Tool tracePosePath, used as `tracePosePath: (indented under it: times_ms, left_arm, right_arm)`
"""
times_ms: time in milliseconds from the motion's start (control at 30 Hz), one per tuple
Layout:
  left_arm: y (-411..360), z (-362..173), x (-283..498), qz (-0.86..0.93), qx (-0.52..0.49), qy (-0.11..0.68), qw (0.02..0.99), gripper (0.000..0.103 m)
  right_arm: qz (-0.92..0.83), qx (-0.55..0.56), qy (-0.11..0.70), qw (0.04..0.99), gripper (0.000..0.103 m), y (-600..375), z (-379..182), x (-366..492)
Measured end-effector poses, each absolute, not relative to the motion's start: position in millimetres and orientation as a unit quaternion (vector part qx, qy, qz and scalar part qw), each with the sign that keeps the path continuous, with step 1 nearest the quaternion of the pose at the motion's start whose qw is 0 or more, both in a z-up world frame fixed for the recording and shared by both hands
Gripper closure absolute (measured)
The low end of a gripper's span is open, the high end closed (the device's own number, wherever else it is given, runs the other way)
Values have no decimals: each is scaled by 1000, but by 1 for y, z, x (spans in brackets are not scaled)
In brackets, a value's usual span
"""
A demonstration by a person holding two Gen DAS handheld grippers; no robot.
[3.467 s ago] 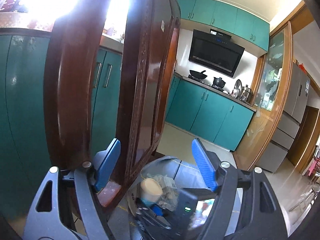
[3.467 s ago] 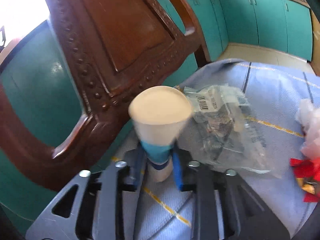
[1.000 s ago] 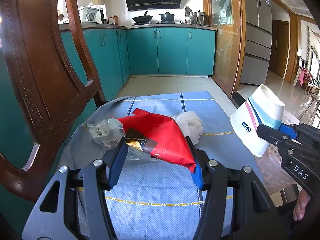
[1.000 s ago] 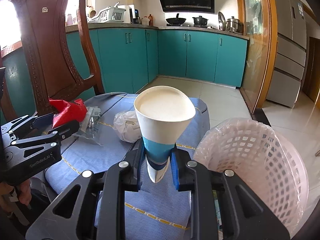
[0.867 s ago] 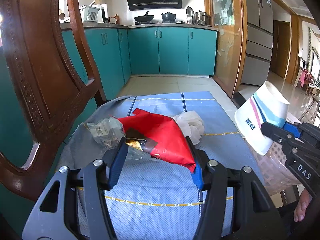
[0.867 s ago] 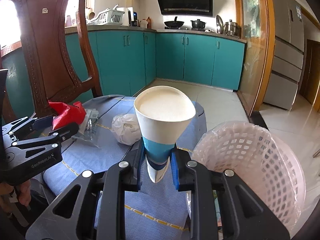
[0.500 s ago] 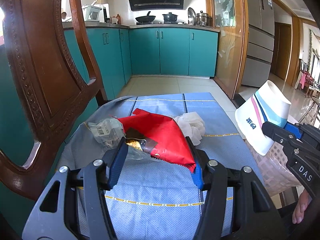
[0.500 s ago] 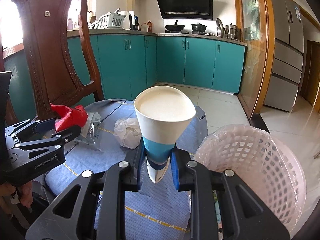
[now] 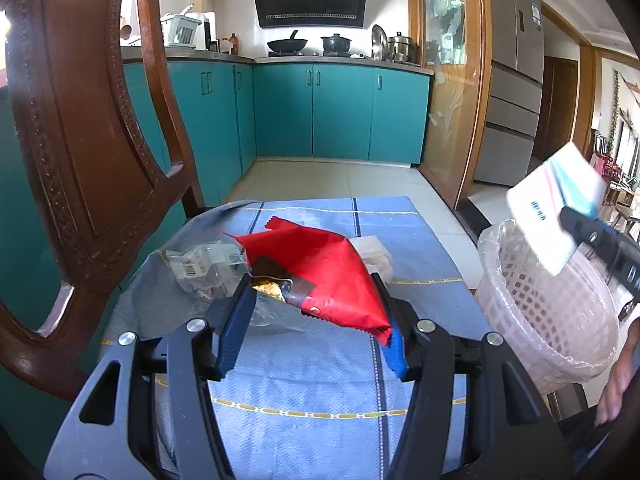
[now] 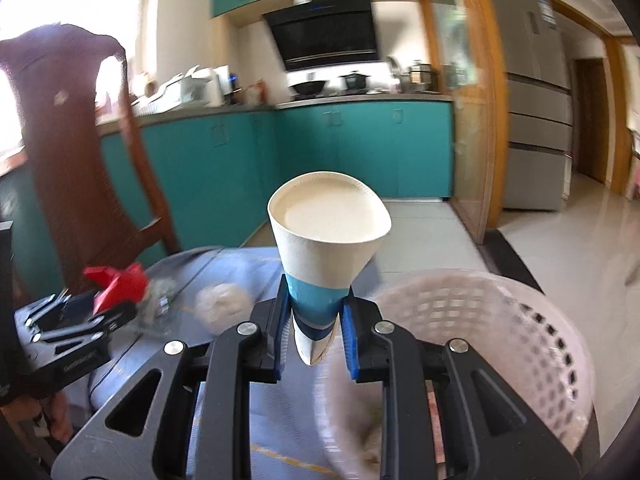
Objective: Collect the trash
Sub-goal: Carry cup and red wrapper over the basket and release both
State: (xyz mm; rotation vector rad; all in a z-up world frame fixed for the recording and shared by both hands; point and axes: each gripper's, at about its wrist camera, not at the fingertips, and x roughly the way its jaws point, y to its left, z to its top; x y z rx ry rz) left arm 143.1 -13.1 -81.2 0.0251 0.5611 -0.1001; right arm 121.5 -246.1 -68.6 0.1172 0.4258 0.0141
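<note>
My right gripper [image 10: 315,334] is shut on a crushed white and blue paper cup [image 10: 326,248] and holds it over the near rim of a pale plastic waste basket [image 10: 520,320]. In the left wrist view the cup [image 9: 554,216] hangs above the basket [image 9: 536,300] at the right. My left gripper [image 9: 316,320] has its jaws wide around a red snack wrapper [image 9: 320,264], which rests between the fingers above the blue cloth. A clear plastic bag [image 9: 200,268] and a crumpled white tissue [image 9: 376,256] lie on the cloth behind it.
The blue cloth [image 9: 312,392] covers a small table. A carved wooden chair [image 9: 80,160] stands close at the left. Teal kitchen cabinets [image 9: 320,112] and a tiled floor lie beyond. The basket stands off the table's right edge.
My right gripper has risen and swung right with the cup, now above the basket rim. My left gripper and the red wrapper have hardly moved.
</note>
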Motion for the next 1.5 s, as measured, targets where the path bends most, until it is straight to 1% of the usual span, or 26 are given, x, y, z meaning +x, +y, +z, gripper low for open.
tracePosePath:
  times_ms: [200, 500, 733, 900, 967, 1000, 1033, 1067, 1100, 1167, 1200, 1233, 1300, 1367, 1467, 1500]
  left_arm:
    - [-29, -84, 145, -62, 23, 279, 958, 45]
    - [-53, -87, 148, -88, 35, 281, 955, 45]
    - [-77, -75, 154, -165, 5, 281, 945, 45]
    - [-115, -65, 158, -244, -4, 289, 926, 46]
    - [-135, -66, 160, -274, 2, 294, 916, 46]
    - [-143, -66, 160, -285, 5, 296, 912, 46]
    - [-153, -68, 161, -298, 9, 300, 906, 45]
    - [-162, -71, 162, -308, 13, 304, 901, 45]
    - [-170, -73, 162, -318, 17, 308, 896, 45]
    - [-186, -81, 161, -346, 31, 319, 882, 41]
    - [-192, -84, 159, -353, 37, 320, 878, 37]
    - [-195, -87, 158, -354, 43, 319, 878, 26]
    - [-193, -89, 153, -348, 53, 307, 884, 19]
    - [-182, -87, 152, -327, 60, 296, 896, 19]
    - [-141, -80, 160, -224, 54, 274, 934, 19]
    - [-122, -79, 168, -174, 51, 275, 944, 20]
  right_arm:
    - [-57, 83, 231, 968, 79, -294, -77, 118]
    - [-77, 72, 300, 948, 79, -315, -101, 118]
    - [-79, 65, 333, 937, 79, -323, -113, 114]
    - [-70, 62, 363, 927, 78, -330, -120, 115]
    - [-88, 70, 367, 923, 70, -338, -122, 114]
    - [-98, 80, 364, 923, 59, -344, -121, 112]
    - [-109, 100, 349, 926, 50, -352, -117, 108]
    - [-120, 126, 329, 928, 48, -361, -111, 102]
    - [-127, 151, 308, 931, 47, -371, -106, 94]
    - [-137, 185, 280, 932, 47, -384, -98, 85]
    - [-141, 194, 272, 932, 47, -387, -96, 82]
    - [-143, 203, 263, 932, 47, -389, -94, 79]
    - [-133, 215, 255, 933, 47, -388, -93, 79]
    - [-124, 213, 255, 935, 47, -383, -92, 80]
    - [-110, 195, 255, 941, 47, -369, -89, 85]
    - [-104, 191, 255, 942, 47, -367, -89, 87]
